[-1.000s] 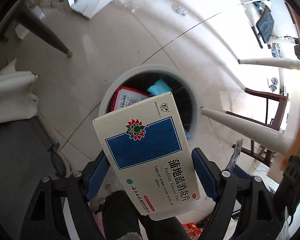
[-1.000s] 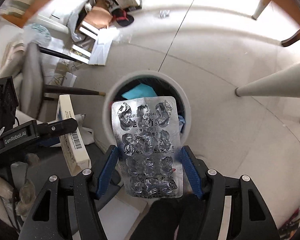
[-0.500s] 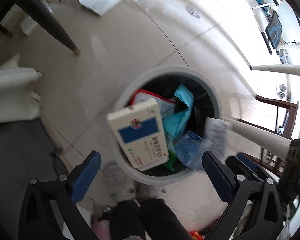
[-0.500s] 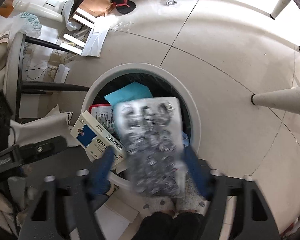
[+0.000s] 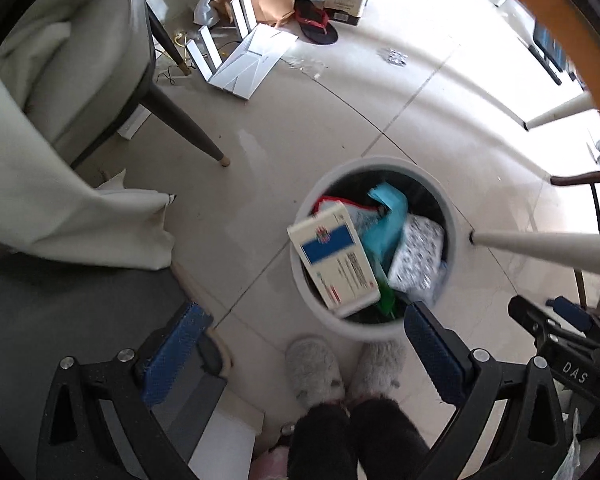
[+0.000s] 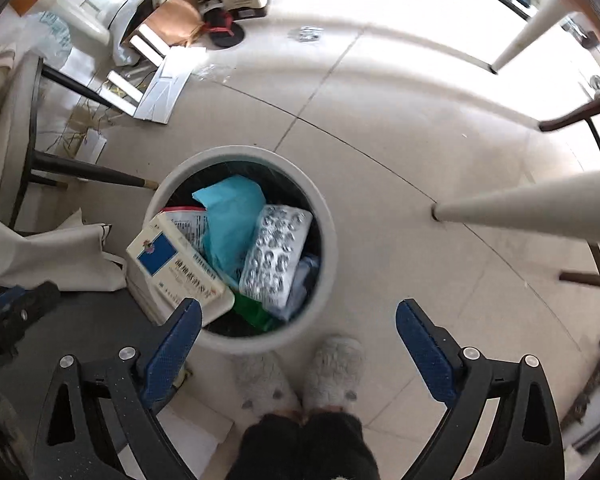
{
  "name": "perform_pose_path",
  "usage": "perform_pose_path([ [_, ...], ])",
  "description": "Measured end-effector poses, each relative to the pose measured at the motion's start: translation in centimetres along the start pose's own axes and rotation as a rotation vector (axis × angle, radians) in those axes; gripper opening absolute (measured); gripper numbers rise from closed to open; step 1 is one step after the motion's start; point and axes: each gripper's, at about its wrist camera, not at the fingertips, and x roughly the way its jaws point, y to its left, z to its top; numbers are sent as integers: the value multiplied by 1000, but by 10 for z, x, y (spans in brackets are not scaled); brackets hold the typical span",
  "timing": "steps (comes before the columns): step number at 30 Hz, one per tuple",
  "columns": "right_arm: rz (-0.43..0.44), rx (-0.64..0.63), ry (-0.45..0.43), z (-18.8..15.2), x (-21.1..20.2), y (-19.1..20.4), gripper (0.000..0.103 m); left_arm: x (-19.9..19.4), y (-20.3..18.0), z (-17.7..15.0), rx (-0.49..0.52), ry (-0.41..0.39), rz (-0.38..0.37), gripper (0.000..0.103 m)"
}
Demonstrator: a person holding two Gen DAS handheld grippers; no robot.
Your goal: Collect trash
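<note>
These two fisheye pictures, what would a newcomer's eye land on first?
First the round white trash bin on the tiled floor, stuffed with a blue-and-white medicine box leaning on its left rim, a silver blister pack and crumpled teal paper. Below it, fluffy grey slippers stand between the wide-open blue-padded right gripper. Cardboard and papers litter the far floor at upper left.
</note>
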Motion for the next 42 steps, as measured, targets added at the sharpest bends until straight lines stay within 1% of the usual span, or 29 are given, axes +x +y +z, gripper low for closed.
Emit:
perform_pose_path([
  [3,9,11,9,-10,-38,-7,99,-38,-13,-11,15,8,-5,103],
  [6,35,25,3,-22,-89,-16,99,-87,-27,-20,40,-4,-14,103],
  [11,117,49,-27,-36,-188,-39,99,-172,-55,-32,116,-29,-17,103],
  [13,135,56,-37,-41,-227,-49,99,-204,-66,-34,137,-36,-34,103],
  [16,177,77,-35,-47,-283,-65,99,-254,-83,-34,200,-50,-51,103],
  [21,257,101,-11,-60,-368,-84,99,-332,-108,-29,334,-86,-109,103],
  [22,278,106,-13,-63,-386,-87,99,-343,-111,-28,361,-90,-125,103],
  [24,294,118,-29,-70,-417,-89,99,-368,-118,-28,414,-89,-163,103],
  [25,311,133,-37,-73,-432,-90,99,-379,-120,-27,444,-80,-193,103],
  [28,345,179,-58,-84,-466,-88,99,-408,-124,-25,516,-46,-279,103],
  [32,361,254,-95,-102,-507,-70,99,-440,-117,-20,609,-11,-358,103],
  [37,397,364,-109,-126,-538,-41,99,-471,-93,-9,706,-16,-381,103],
  [42,410,450,-130,-144,-559,-7,100,-488,-69,-5,734,-3,-407,103],
])
